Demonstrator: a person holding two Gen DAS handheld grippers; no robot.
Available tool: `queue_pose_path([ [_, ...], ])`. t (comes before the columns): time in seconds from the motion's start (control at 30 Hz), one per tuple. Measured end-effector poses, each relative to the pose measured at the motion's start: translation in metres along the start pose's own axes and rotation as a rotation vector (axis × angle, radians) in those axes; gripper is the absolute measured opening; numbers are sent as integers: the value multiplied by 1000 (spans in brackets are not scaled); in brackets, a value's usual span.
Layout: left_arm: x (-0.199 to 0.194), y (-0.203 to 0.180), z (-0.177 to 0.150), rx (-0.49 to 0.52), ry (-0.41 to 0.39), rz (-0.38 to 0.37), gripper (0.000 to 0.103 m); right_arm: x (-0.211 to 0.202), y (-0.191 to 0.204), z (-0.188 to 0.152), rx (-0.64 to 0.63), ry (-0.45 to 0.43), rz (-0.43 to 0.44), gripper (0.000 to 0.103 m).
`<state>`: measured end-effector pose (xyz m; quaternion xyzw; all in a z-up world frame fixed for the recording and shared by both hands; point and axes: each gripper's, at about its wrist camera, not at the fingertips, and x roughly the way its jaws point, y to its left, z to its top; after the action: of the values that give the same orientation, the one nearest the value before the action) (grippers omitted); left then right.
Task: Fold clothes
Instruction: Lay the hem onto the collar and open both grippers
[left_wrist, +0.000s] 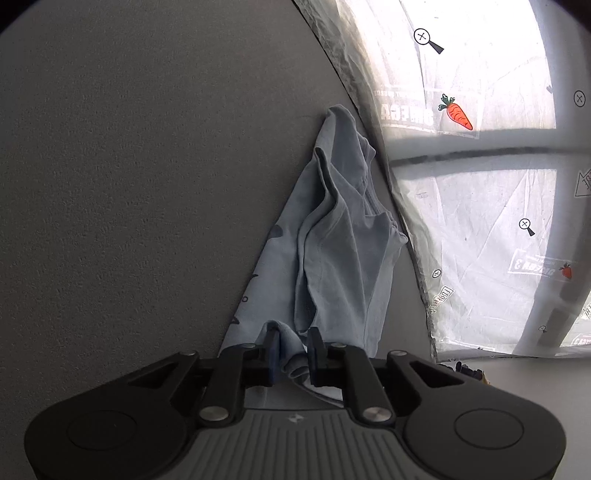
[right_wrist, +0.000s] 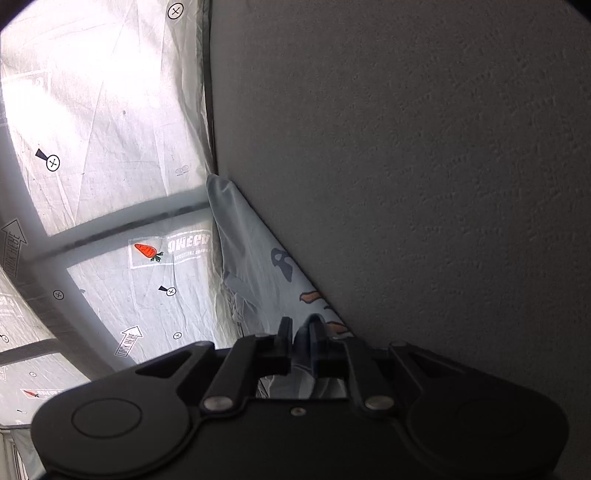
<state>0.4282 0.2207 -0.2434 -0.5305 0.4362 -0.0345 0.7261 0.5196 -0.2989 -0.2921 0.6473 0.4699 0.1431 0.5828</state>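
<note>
A light blue garment with small dark prints lies crumpled in a long strip on the grey table, running away from me toward the table's edge. My left gripper has its jaws a little apart, and a bunched fold of the garment fills the gap and touches both pads. In the right wrist view the same blue garment, printed with dark and orange shapes, lies along the edge of the table. My right gripper is narrowly closed on a fold of it.
Beyond the table's edge hangs or lies a bright white crinkled sheet printed with carrots, arrows and small circles, crossed by dark bars. The same sheet fills the left of the right wrist view. Bare grey tabletop spreads beside the garment.
</note>
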Motion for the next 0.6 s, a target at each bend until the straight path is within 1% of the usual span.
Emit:
queue_pose_path([
  [0.07, 3, -2, 5, 2, 6, 1, 25, 2, 1, 3, 2, 5, -11, 13],
  [0.1, 3, -4, 7, 3, -3, 6, 27, 3, 2, 4, 3, 5, -14, 15],
  [0.13, 3, -5, 8, 6, -17, 12, 32, 4, 4, 4, 4, 5, -17, 19],
  [0.17, 1, -5, 10, 6, -31, 14, 34, 4, 6, 5, 4, 4, -11, 22],
  [0.2, -1, -5, 11, -3, -49, 9, 34, 5, 9, 5, 3, 3, -5, 28],
  [0.23, -4, -4, 13, -15, -68, 1, 35, 3, 13, 5, -2, -10, 14, 30],
  [0.3, -13, -5, 16, -29, -109, -13, 35, 1, 19, 5, -10, -31, 50, 30],
  [0.37, -17, -14, 15, 28, -112, 3, 35, -3, 28, 6, -36, -49, 79, 30],
  [0.43, -15, -30, 8, 132, -73, 16, 35, -2, 37, 3, -102, -35, 62, 29],
  [0.47, -13, -38, 3, 187, -50, 22, 35, -1, 41, 0, -135, -10, 43, 28],
  [0.53, -2, -54, -10, 301, 29, 12, 35, 7, 47, -10, -202, 60, -1, 26],
  [0.6, 14, -67, -28, 404, 102, 27, 35, 17, 52, -21, -267, 118, -47, 25],
])
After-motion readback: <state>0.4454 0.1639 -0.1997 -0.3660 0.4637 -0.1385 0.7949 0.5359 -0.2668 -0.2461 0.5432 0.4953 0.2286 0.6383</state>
